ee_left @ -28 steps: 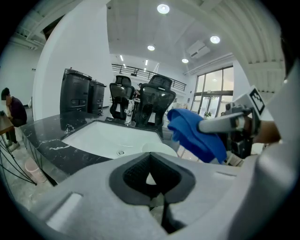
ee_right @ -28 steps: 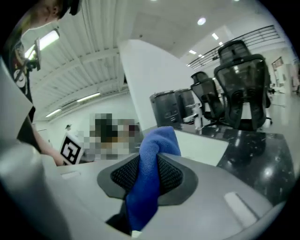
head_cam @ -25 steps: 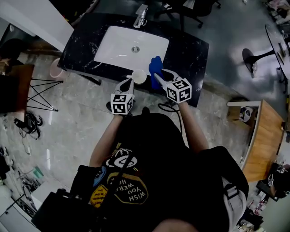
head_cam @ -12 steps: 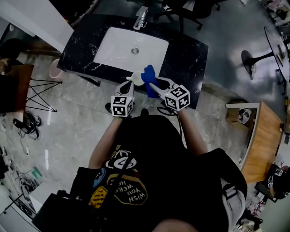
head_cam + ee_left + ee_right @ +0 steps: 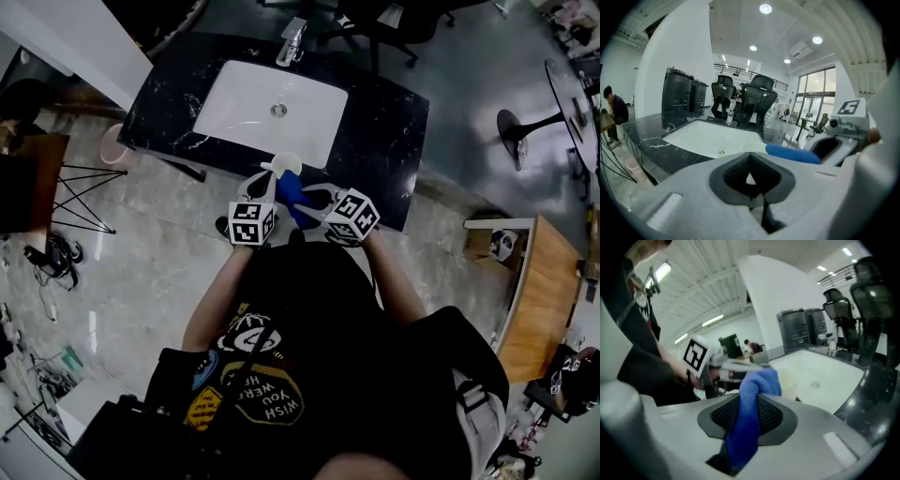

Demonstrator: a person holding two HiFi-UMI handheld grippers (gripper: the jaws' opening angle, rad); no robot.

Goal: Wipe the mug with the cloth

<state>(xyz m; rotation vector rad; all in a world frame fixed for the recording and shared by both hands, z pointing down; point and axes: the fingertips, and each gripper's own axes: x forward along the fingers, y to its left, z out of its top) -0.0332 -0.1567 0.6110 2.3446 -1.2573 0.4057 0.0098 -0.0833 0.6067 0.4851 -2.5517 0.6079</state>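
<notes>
A cream mug [image 5: 288, 165] hangs over the black counter's near edge, with my left gripper [image 5: 270, 178] shut on it. In the left gripper view a pale bit of the mug [image 5: 750, 178] shows between the closed pads, its rim [image 5: 754, 147] just beyond. My right gripper [image 5: 305, 202] is shut on a blue cloth [image 5: 289, 191], which lies against the mug's near side. In the right gripper view the cloth [image 5: 751, 404] runs up between the dark pads and folds over towards the mug [image 5: 788, 378]. The cloth's end [image 5: 792, 153] pokes in from the right in the left gripper view.
A white sink basin [image 5: 272, 98] is set in the black marble counter [image 5: 384, 122], with a tap [image 5: 291, 37] at its far side. Office chairs stand behind the counter. A pink bin [image 5: 112, 145] sits on the floor at left, a wooden table [image 5: 539, 300] at right.
The right gripper has carried the blue cloth left and nearer to me, from beside the mug to against it. The left gripper with the mug has barely shifted.
</notes>
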